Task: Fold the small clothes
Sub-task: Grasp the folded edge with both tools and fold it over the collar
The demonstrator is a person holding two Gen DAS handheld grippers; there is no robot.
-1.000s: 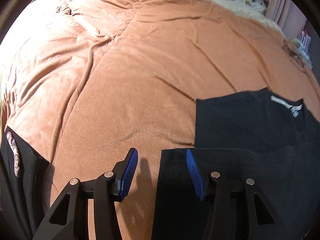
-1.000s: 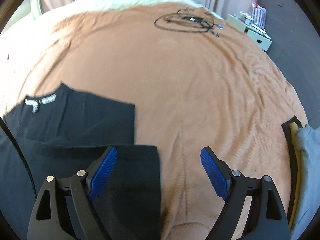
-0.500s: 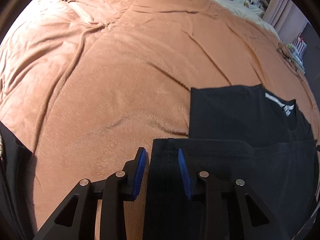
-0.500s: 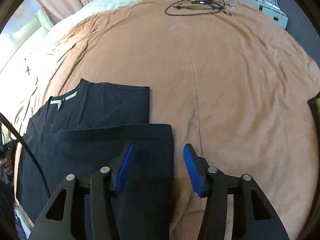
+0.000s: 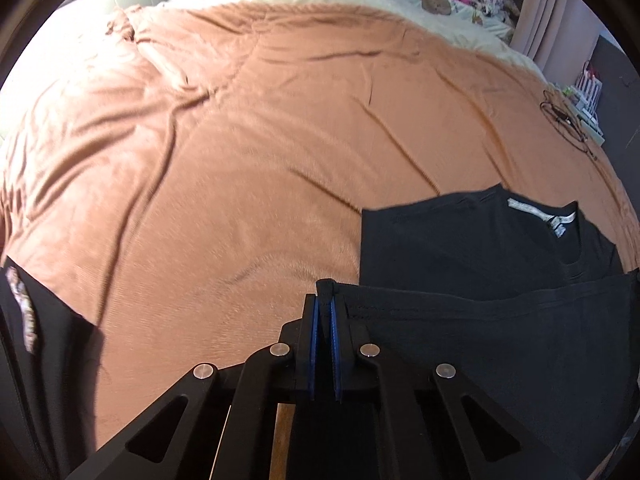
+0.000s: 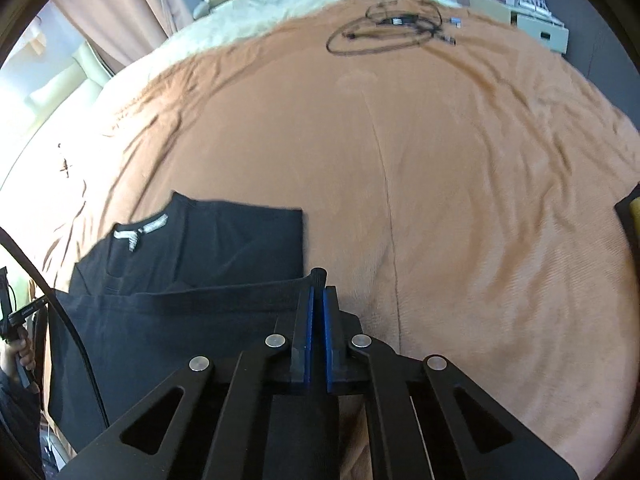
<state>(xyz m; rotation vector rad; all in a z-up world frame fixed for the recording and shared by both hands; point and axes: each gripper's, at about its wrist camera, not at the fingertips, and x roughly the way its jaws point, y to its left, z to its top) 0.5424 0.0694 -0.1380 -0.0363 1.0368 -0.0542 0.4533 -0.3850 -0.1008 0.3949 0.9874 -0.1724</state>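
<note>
A black shirt (image 5: pixel 472 248) with a white neck label lies partly folded on the brown blanket (image 5: pixel 240 160). In the left wrist view my left gripper (image 5: pixel 324 300) is shut on the near left corner of the shirt's folded lower part, and a tuft of black cloth sticks up past the blue pads (image 5: pixel 314 336). In the right wrist view the black shirt (image 6: pixel 200 248) lies to the left, and my right gripper (image 6: pixel 318 292) is shut on its near right corner, with cloth bunched above the pads. The hem hangs taut between the two corners.
A second dark garment (image 5: pixel 36 340) lies at the blanket's left edge. A coiled black cable (image 6: pixel 384 32) rests at the far side, and a dark and yellow cloth (image 6: pixel 630 216) lies at the right edge. A hand (image 6: pixel 18 356) shows at far left. Pillows and toys lie beyond.
Both grippers went from wide open to shut, each pinching a near corner of the black shirt. The corners now stand lifted off the blanket.
</note>
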